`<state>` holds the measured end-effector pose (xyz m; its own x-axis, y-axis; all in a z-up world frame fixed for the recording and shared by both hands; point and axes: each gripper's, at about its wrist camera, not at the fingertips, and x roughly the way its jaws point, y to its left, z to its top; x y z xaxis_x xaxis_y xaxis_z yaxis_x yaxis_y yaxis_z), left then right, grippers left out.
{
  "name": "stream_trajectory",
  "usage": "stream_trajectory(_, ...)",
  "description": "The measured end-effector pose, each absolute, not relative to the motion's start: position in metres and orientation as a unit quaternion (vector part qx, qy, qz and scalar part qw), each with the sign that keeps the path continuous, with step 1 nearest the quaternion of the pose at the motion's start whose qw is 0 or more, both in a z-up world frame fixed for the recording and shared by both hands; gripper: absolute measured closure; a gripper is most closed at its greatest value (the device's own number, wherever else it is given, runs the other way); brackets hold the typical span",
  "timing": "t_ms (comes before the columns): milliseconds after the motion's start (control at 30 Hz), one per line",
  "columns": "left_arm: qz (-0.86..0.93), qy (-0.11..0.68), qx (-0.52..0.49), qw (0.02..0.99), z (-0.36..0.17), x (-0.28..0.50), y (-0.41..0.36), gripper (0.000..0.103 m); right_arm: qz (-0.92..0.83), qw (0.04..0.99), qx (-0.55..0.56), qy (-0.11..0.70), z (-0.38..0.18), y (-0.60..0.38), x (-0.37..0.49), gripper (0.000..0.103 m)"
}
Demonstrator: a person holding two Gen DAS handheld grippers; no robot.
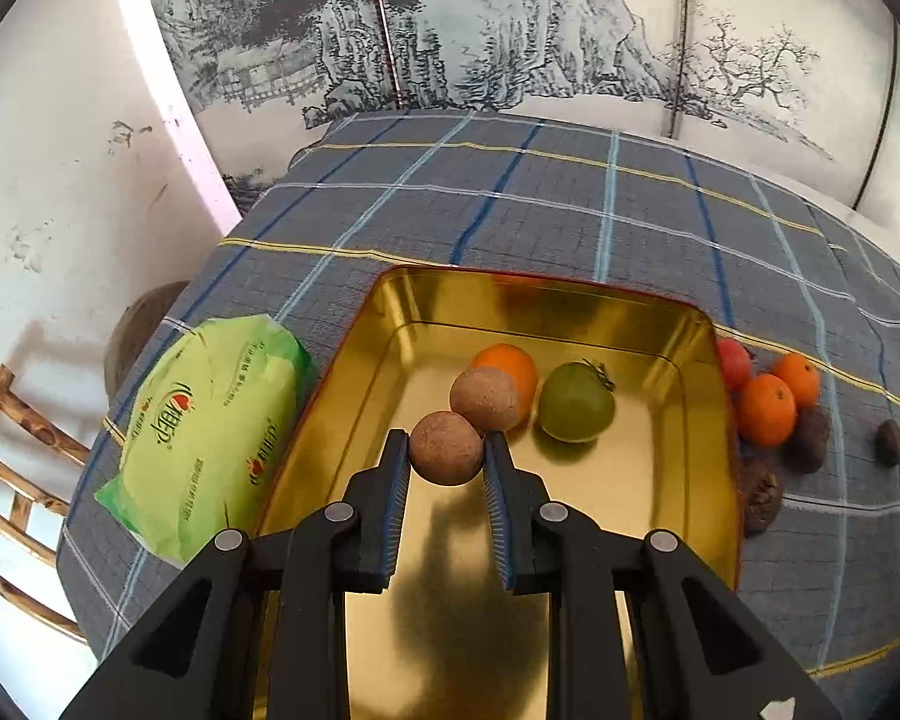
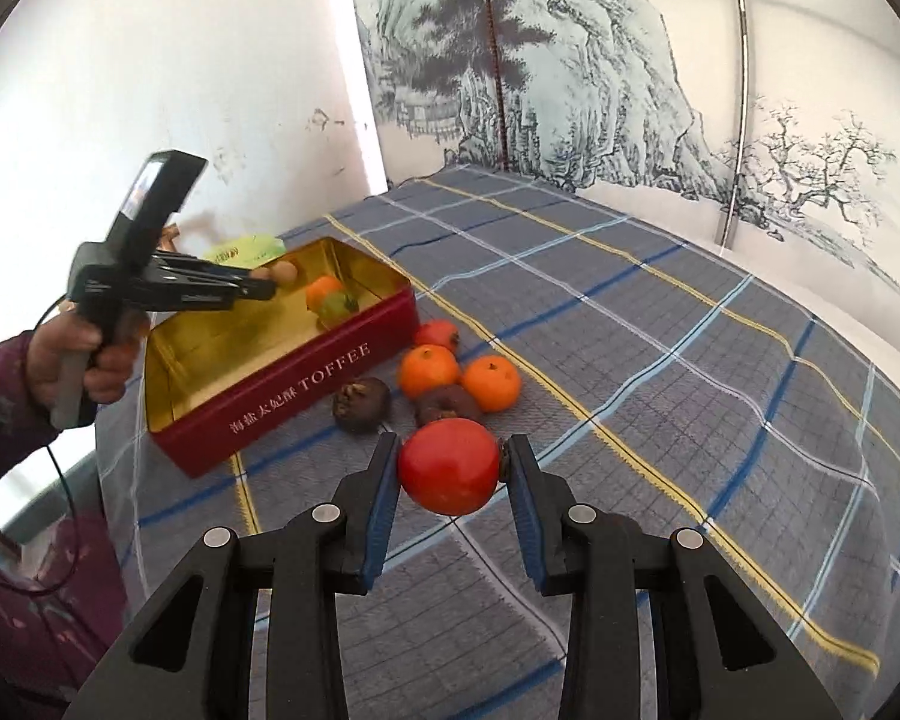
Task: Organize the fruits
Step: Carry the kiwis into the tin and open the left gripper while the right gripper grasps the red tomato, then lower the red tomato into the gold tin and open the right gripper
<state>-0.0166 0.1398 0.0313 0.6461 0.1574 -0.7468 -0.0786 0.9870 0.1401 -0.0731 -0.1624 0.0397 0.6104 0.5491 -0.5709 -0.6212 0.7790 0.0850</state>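
My left gripper (image 1: 447,450) is shut on a round brown fruit (image 1: 446,447) and holds it over the gold inside of the red toffee tin (image 1: 678,468). In the tin lie another brown fruit (image 1: 485,399), an orange (image 1: 513,363) and a green tomato (image 1: 576,402). My right gripper (image 2: 450,468) is shut on a red tomato (image 2: 448,466) above the cloth, in front of the tin (image 2: 306,384). The left gripper (image 2: 252,288) shows over the tin in the right wrist view. On the cloth beside the tin lie two oranges (image 2: 429,369), a red fruit (image 2: 437,335) and dark wrinkled fruits (image 2: 361,403).
A green plastic packet (image 1: 210,432) lies left of the tin. The table has a blue checked cloth (image 2: 660,360). A painted screen (image 1: 450,30) stands behind it. A wooden chair (image 1: 12,480) is at the left edge. One dark fruit (image 1: 889,443) lies apart at the right.
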Motion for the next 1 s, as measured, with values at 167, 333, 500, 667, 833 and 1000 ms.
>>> stream_trajectory(167,0.069,0.419,0.06,0.903,0.029,-0.009,0.141,0.082,0.324,0.896,-0.048,0.299,0.04,-0.163,-0.08,0.067)
stream_trajectory(333,0.073,0.423,0.066,0.9,0.027,-0.001,0.143,0.082,0.329,0.895,-0.046,0.297,0.042,-0.156,-0.085,0.067)
stream_trajectory(500,0.073,0.431,0.056,0.898,0.027,0.007,0.149,0.081,0.335,0.894,-0.046,0.293,0.045,-0.149,-0.09,0.067)
stream_trajectory(667,0.082,0.426,0.063,0.899,0.028,0.008,0.15,0.078,0.34,0.893,-0.047,0.291,0.048,-0.141,-0.092,0.067)
stream_trajectory(833,0.075,0.413,0.034,0.907,0.035,-0.003,0.157,0.057,0.345,0.891,-0.045,0.291,0.051,-0.135,-0.094,0.067)
stream_trajectory(1000,0.062,0.355,0.009,0.933,0.057,-0.047,0.153,0.039,0.361,0.887,-0.041,0.285,0.059,-0.122,-0.093,0.067)
